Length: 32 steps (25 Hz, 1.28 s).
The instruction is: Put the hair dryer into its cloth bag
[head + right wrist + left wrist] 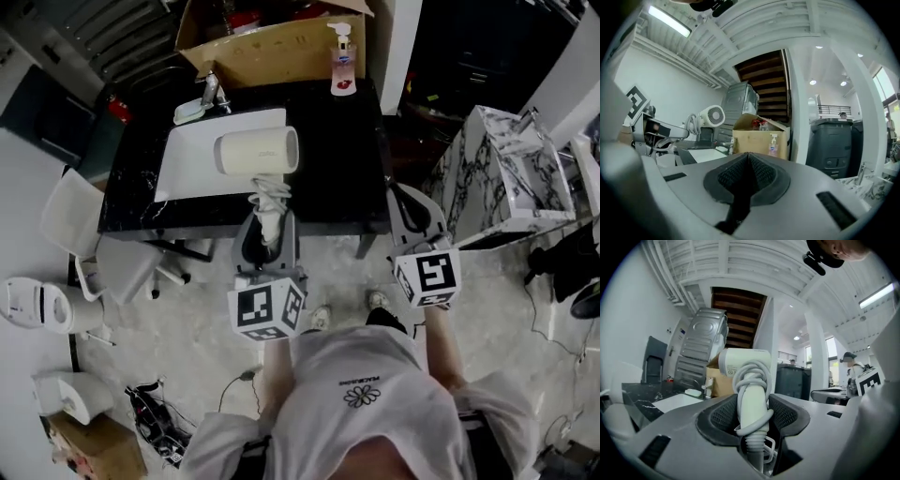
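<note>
A cream hair dryer (pixel 258 152) with its cord wound round the handle hangs above the black table (pixel 337 159). My left gripper (pixel 267 225) is shut on the handle, its pads pressing both sides of the wrapped cord (pixel 752 394). The barrel lies over the white cloth bag (pixel 192 164), which rests flat on the table. My right gripper (pixel 412 217) hovers off the table's right front corner, shut with nothing between its pads. In the right gripper view the dryer (pixel 710 116) and the bag (pixel 705 153) show at the left.
A cardboard box (pixel 272 47) and a pump bottle (pixel 343 61) stand at the table's back edge, with a faucet (pixel 211 92) by the bag's far corner. A marbled block (pixel 506 178) stands to the right. A white chair (pixel 70 220) stands to the left.
</note>
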Available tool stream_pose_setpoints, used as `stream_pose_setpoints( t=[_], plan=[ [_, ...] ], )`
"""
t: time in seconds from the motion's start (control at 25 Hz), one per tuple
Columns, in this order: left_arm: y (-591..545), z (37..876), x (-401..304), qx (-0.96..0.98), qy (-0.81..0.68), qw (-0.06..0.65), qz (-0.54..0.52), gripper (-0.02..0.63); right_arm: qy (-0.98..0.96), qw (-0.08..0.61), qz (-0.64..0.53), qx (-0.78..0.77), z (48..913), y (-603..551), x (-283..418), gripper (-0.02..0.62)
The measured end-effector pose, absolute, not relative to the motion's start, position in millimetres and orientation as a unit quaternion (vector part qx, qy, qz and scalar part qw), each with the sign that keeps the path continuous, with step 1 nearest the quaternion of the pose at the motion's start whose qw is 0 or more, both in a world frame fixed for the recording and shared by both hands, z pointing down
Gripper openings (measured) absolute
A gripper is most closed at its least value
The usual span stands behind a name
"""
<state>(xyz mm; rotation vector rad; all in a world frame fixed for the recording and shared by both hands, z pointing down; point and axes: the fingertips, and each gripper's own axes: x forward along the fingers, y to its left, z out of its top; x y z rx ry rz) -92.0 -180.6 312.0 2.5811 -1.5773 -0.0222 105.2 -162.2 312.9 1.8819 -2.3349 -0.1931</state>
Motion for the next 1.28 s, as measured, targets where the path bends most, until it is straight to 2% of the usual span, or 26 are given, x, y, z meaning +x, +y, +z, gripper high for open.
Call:
stream_pose_setpoints(
  t=[0.64, 0.84, 1.04, 1.08, 1.12, 1.16, 1.28],
  plan=[
    [-151.1, 319.8, -67.5, 0.746, -0.665, 0.044, -0.008, 0.215, -0.878, 0.089, -0.089, 0.461, 332.2, -189.3, 117.8, 0.014],
    [-143.9, 327.1, -66.5, 0.726, -0.686, 0.048, -0.002, 0.215, -0.895, 0.122, -0.103, 0.417, 344.5, -188.6, 116.5, 0.014],
    [-139.5, 331.6, -64.4, 0.718, -0.694, 0.047, 0.007, 0.215, -0.909, 0.200, -0.119, 0.345, 366.3, -193.3, 102.7, 0.014],
    [-138.7, 333.8, -64.5, 0.717, -0.695, 0.046, 0.014, 0.215, -0.911, 0.224, -0.132, 0.319, 373.0, -193.5, 97.2, 0.026],
    [-137.8, 336.2, -64.4, 0.715, -0.697, 0.045, 0.022, 0.215, -0.912, 0.250, -0.146, 0.292, 380.6, -193.0, 91.6, 0.083],
    [-136.7, 338.9, -64.1, 0.714, -0.698, 0.044, 0.031, 0.215, -0.910, 0.276, -0.160, 0.264, 388.8, -192.4, 86.7, 0.101],
    [-132.6, 347.7, -62.2, 0.711, -0.700, 0.043, 0.054, 0.215, -0.898, 0.351, -0.188, 0.189, 417.1, -191.8, 77.1, 0.101]
  ],
)
